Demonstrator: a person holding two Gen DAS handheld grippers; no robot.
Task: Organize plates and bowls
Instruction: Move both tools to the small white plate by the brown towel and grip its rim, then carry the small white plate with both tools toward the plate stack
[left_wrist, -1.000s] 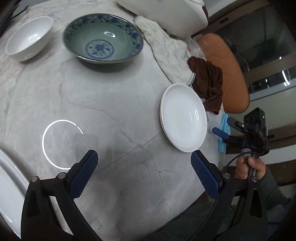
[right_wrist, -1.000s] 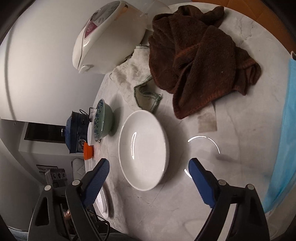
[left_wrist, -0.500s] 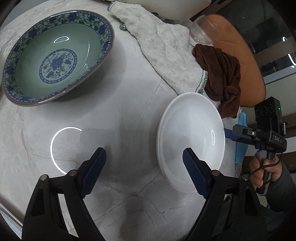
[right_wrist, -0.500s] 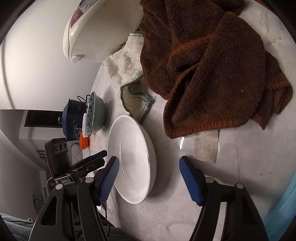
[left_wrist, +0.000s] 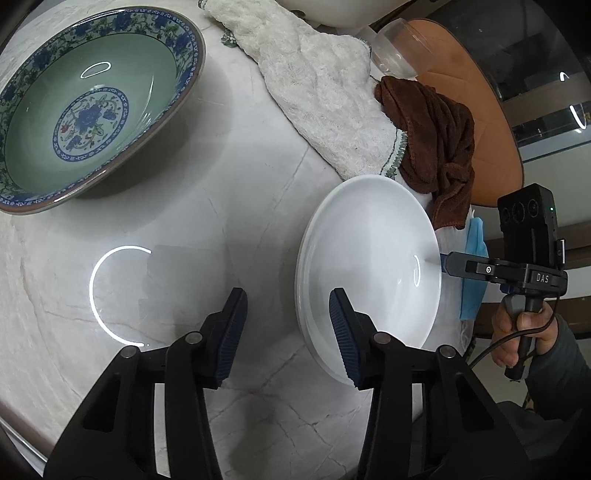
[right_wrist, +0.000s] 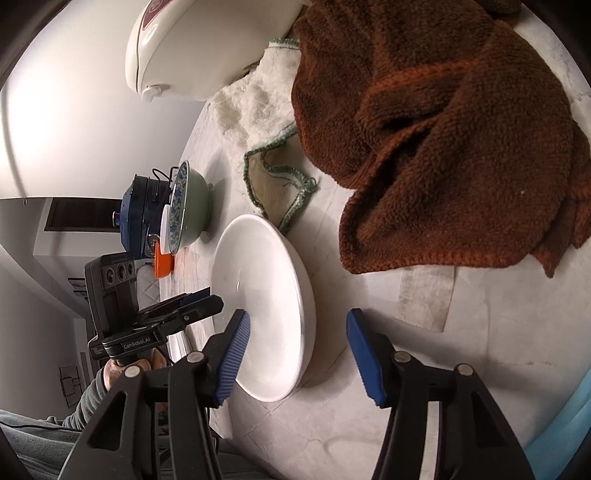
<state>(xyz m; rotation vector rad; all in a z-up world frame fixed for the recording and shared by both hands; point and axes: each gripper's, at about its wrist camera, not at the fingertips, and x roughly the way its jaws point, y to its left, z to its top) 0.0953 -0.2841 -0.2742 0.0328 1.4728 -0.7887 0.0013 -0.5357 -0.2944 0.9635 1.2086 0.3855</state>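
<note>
A white plate (left_wrist: 373, 266) lies on the marble table; it also shows in the right wrist view (right_wrist: 262, 295). My left gripper (left_wrist: 286, 334) is open, its jaws straddling the plate's near-left rim, one finger over the plate and one on the table side. My right gripper (right_wrist: 295, 350) is open and straddles the plate's opposite rim; it also shows in the left wrist view (left_wrist: 448, 264). A large green bowl with blue flowers (left_wrist: 88, 107) stands at the far left, also seen in the right wrist view (right_wrist: 190, 210).
A brown towel (right_wrist: 436, 140) and a white cloth (left_wrist: 325, 96) lie just beyond the plate. A rice cooker (right_wrist: 199, 48) stands behind them. A blue face mask (left_wrist: 474, 266) lies by the table edge. A glass (left_wrist: 397, 48) stands near the cloth.
Both grippers have moved in on the white plate and narrowed their jaws, and now each straddles a rim. The plate has not moved.
</note>
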